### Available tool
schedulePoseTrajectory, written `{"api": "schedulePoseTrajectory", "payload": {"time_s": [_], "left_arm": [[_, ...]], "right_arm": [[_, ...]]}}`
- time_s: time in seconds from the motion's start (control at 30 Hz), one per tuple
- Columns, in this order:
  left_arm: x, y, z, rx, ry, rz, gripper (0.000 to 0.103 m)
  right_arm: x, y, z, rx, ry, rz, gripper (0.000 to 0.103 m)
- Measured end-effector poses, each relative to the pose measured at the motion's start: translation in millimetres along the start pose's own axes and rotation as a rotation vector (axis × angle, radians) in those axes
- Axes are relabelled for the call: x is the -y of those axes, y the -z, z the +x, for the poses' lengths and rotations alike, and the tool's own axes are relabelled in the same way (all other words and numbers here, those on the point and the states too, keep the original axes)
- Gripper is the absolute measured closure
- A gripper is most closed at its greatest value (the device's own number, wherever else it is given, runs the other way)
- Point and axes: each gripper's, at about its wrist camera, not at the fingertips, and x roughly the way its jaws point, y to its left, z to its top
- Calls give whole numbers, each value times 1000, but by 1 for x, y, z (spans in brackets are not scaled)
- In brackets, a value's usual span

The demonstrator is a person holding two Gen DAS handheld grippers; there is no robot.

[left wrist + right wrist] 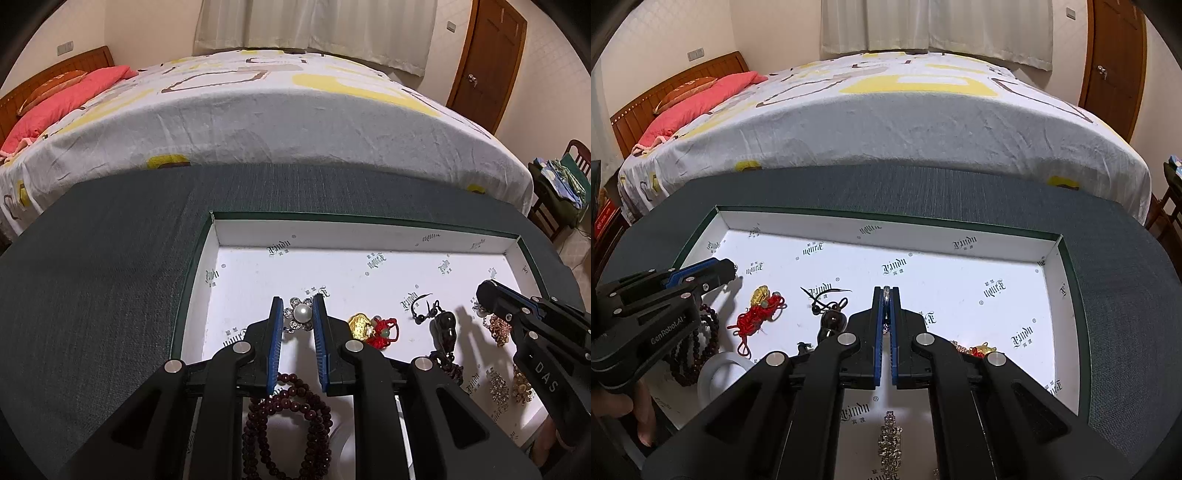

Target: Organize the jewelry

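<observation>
- My left gripper (298,314) stands part open with the pearl brooch (301,315) right between its fingertips, on the white tray (258,266) floor — dead ahead, so this hand is the nearer one.
- I cannot tell if the pads touch it.
- The brooch: one round pearl ringed by small sparkling clusters.
- My right gripper (886,295) is nearly closed on a thin metal piece I cannot identify — well apart, to the right.
</observation>
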Motion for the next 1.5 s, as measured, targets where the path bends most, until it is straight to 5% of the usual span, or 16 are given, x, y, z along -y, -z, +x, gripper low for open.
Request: {"api": "schedulePoseTrajectory", "payload": {"time_s": [0.63,0.77,0.93,1.2,1.37,1.5], "left_arm": [[0,-2,5,-27,0,10,86],[-1,-2,6,-28,-4,6,81],[0,-2,3,-17,-8,7,62],[1,-1,-2,3,-13,14,40],[4,0,-6,21,-29,32,31],[8,3,-13,55,-59,54,28]], "right_arm": [[1,0,3,-17,4,10,99],[2,0,2,-15,5,11,98],[2,-1,2,-14,5,14,97],[5,-1,-2,11,6,33,75],[8,1,-12,63,10,56,47],[11,4,-17,88,25,68,35]]}}
